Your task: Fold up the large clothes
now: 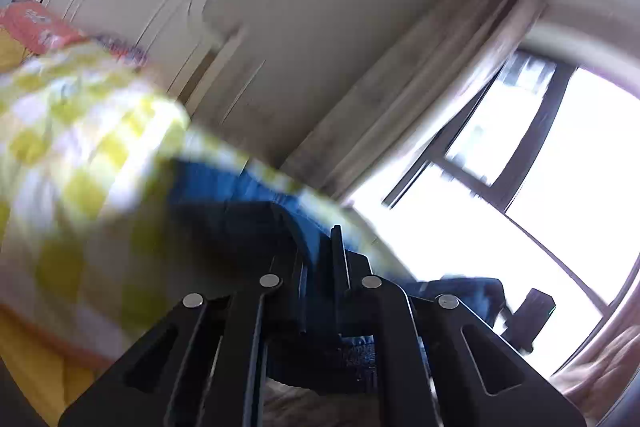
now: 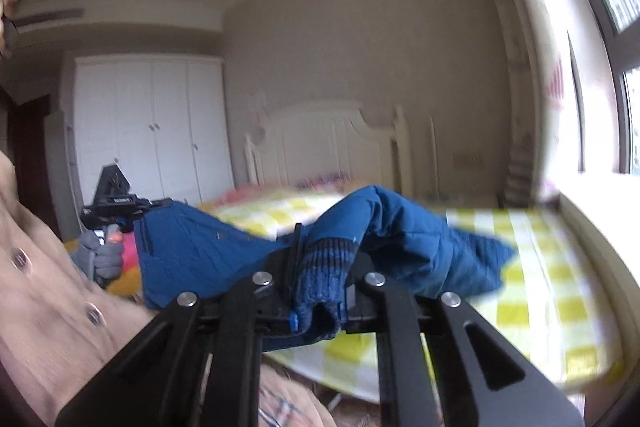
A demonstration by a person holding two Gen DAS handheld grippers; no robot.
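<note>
A blue quilted jacket hangs lifted above the bed, stretched between both grippers. My right gripper is shut on the jacket's ribbed knit cuff, which bunches between its fingers. In the right wrist view a gloved hand holds my left gripper at the jacket's far left edge. The left wrist view is tilted and blurred. There the left gripper is shut on a fold of the blue jacket.
The bed has a yellow-and-white checked cover and a white headboard. A white wardrobe stands at the back left. A bright window with a curtain runs along the right. The person's beige buttoned top is close on the left.
</note>
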